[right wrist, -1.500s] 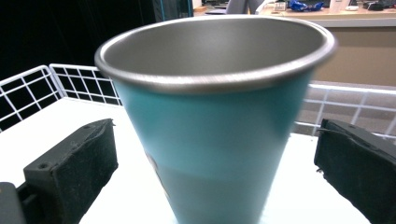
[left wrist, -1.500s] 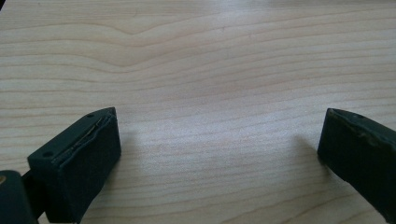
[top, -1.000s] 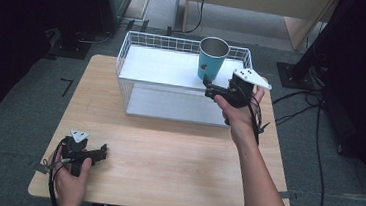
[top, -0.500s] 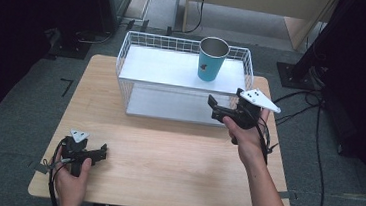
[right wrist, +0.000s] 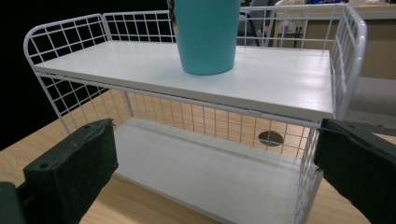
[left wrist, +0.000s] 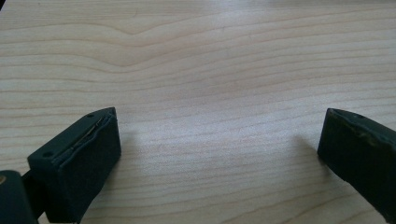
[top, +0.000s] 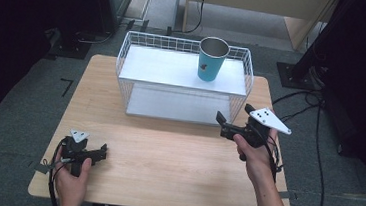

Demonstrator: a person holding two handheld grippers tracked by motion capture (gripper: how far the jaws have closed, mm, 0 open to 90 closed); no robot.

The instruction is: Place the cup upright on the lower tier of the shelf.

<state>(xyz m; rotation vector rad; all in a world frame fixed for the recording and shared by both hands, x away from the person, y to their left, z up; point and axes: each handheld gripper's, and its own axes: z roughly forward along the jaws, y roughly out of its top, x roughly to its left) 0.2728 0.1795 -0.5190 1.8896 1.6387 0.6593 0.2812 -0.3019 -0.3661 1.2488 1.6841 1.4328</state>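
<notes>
Wood table [top: 165,166], dark room, white wire rack [top: 124,63] w/ two shelves at far edge. Teal cup [top: 212,59] upright on top shelf, toward rack's right end, long axis vertical, mouth up.

Right gripper [top: 226,127] held above table just in front of rack's right front corner, jaws wide apart, nothing between. In right gripper view, cup [right wrist: 207,35] dead ahead and above jaw line, roughly centred between jaws, not touching, shelf edge in between. Any re-approach prob needs lift up + fwd over front lip, jaws level to straddle cup wall.

Left gripper [top: 97,153] low at near-left of table, jaws apart over bare wood [left wrist: 210,93], well apart from rack. Right hand [top: 254,154] clearly nearer cup; left out of play.
</notes>
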